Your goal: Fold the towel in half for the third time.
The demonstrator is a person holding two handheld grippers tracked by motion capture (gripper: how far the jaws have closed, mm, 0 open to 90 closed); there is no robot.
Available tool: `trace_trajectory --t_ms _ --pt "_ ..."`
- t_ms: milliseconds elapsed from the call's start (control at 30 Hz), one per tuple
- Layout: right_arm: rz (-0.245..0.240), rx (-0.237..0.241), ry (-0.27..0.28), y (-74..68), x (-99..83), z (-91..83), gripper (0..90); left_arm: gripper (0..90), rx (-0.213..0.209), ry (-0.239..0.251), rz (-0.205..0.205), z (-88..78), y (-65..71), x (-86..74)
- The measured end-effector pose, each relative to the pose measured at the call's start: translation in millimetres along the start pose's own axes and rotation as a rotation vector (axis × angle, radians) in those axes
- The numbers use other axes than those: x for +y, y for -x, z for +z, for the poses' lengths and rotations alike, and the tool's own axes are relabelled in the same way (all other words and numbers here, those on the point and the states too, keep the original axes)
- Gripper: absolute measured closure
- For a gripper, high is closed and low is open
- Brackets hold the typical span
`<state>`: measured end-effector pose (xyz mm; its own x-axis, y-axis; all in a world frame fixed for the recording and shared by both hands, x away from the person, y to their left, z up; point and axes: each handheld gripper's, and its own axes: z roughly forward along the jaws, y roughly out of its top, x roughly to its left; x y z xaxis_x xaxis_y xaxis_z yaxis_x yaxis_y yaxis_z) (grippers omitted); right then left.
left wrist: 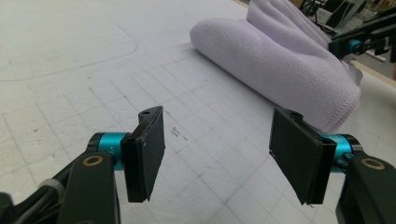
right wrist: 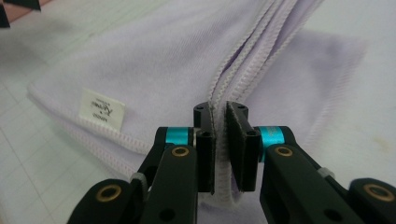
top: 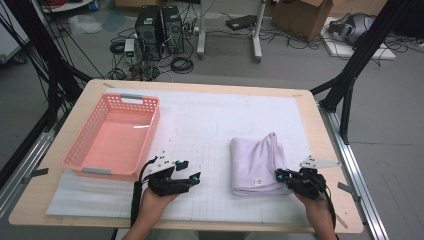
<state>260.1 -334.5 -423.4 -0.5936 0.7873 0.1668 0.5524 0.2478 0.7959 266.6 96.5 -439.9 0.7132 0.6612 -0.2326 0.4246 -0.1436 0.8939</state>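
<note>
A folded lavender towel (top: 257, 162) lies on the white gridded mat, right of centre. My right gripper (top: 281, 176) is at the towel's near right corner. In the right gripper view its jaws (right wrist: 220, 112) stand close together with the stacked hemmed edges of the towel (right wrist: 163, 60) pinched between the pads. A small white label (right wrist: 102, 108) sits on the towel's near fold. My left gripper (top: 191, 170) hovers over bare mat to the left of the towel. Its jaws (left wrist: 219, 135) stand wide apart with nothing between them and point toward the towel (left wrist: 275, 60).
A pink plastic basket (top: 150, 135), with nothing in it, stands on the left part of the wooden table (top: 200, 86). The white mat (top: 225, 110) covers most of the tabletop. Cables, computer towers and a cardboard box sit on the floor beyond the far edge.
</note>
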Motion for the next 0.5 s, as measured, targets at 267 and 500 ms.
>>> trace_trajectory --t_ms 267,500 --pt "-0.010 -0.130 -0.098 -3.8 -2.7 -18.7 59.5 36.1 0.008 -0.004 0.005 0.9 0.3 -0.8" --pt "-0.106 -0.119 0.037 -13.3 8.6 -14.7 67.0 36.1 0.006 -0.011 0.006 2.7 0.5 -1.5"
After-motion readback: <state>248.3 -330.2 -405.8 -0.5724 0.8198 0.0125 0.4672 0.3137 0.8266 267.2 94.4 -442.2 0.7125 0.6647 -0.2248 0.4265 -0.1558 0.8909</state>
